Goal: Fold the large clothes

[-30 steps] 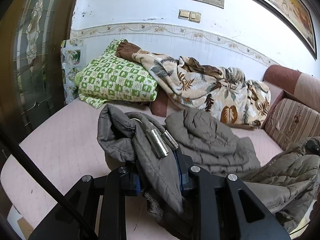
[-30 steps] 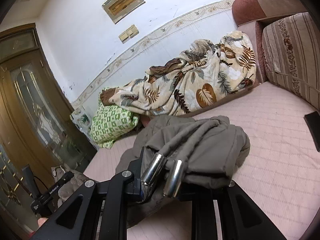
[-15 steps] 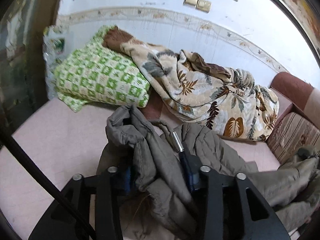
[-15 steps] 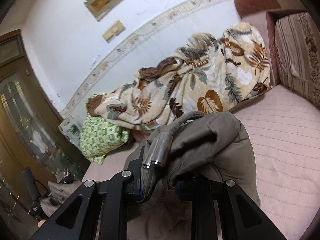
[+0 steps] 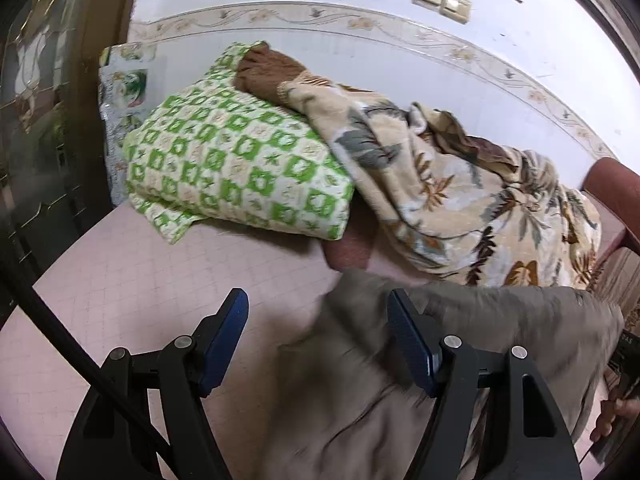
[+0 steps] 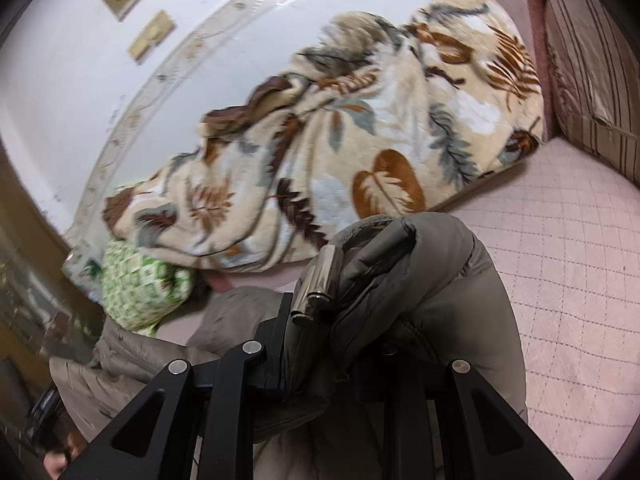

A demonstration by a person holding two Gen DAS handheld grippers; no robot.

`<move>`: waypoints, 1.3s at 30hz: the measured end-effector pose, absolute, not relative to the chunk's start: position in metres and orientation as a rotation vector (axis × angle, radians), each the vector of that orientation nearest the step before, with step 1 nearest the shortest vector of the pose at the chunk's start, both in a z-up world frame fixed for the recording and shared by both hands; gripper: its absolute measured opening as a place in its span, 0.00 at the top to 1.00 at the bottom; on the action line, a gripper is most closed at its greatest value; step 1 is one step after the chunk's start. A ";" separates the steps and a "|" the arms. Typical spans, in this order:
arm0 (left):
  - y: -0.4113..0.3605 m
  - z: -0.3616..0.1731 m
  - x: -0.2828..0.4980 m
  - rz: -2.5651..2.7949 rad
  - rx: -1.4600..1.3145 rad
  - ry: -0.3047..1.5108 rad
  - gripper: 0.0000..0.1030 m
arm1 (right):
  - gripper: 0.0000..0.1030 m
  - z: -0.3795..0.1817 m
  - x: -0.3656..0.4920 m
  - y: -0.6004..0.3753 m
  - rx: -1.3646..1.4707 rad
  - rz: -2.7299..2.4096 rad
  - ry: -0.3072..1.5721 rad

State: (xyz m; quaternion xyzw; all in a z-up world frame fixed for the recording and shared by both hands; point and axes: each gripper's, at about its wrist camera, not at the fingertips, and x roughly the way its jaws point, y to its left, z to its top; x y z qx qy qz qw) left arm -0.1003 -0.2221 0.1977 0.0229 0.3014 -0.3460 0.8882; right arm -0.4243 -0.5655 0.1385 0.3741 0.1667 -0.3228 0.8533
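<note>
Left wrist view: low over the pink bed (image 5: 120,280), close, facing the wall, angled down; green pillow (image 5: 236,168) ahead left, leaf blanket (image 5: 460,184) to the pillow's right.
Right wrist view: low, close, facing the same wall; blanket (image 6: 340,152) centre, pillow (image 6: 140,284) at lower left.
Shared: pillow, blanket, wall switches (image 5: 442,2), grey jacket (image 6: 420,280).

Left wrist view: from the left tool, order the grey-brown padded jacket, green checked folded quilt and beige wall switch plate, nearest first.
1. Grey-brown padded jacket, under the left tool, lower right.
2. Green checked folded quilt, beyond, left of centre.
3. Beige wall switch plate, high on the far wall.
</note>
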 end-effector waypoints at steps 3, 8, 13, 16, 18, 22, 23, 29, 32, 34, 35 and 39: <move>-0.215 0.190 -0.096 -0.720 0.043 0.644 0.31 | 0.73 0.123 -0.418 -0.586 0.833 -0.728 0.380; -0.219 0.181 -0.113 -0.765 0.077 0.641 0.31 | 0.41 0.108 -0.417 -0.608 0.959 -0.611 0.376; -0.235 0.175 -0.148 -0.856 0.131 0.631 0.31 | 0.34 0.134 -0.435 -0.592 0.887 -0.580 0.316; -0.244 0.169 -0.175 -0.927 0.177 0.637 0.31 | 0.34 0.145 -0.439 -0.566 0.826 -0.538 0.351; -0.244 0.160 -0.196 -0.967 0.211 0.631 0.31 | 0.34 0.147 -0.442 -0.538 0.750 -0.509 0.387; -0.245 0.134 -0.242 -1.012 0.323 0.588 0.31 | 0.34 0.131 -0.447 -0.483 0.624 -0.479 0.479; -0.247 0.130 -0.248 -1.017 0.342 0.579 0.31 | 0.34 0.125 -0.447 -0.475 0.613 -0.474 0.492; -0.282 0.098 -0.249 -1.018 0.415 0.591 0.31 | 0.34 0.097 -0.423 -0.444 0.544 -0.471 0.594; -0.304 0.086 -0.230 -1.005 0.414 0.625 0.31 | 0.34 0.085 -0.404 -0.450 0.498 -0.507 0.635; -0.317 0.081 -0.221 -0.984 0.422 0.631 0.29 | 0.34 0.076 -0.394 -0.459 0.461 -0.542 0.672; -0.323 0.079 -0.216 -0.977 0.420 0.634 0.29 | 0.34 0.072 -0.390 -0.464 0.457 -0.551 0.690; -0.345 0.068 -0.194 -0.974 0.411 0.686 0.27 | 0.34 0.057 -0.382 -0.486 0.473 -0.578 0.739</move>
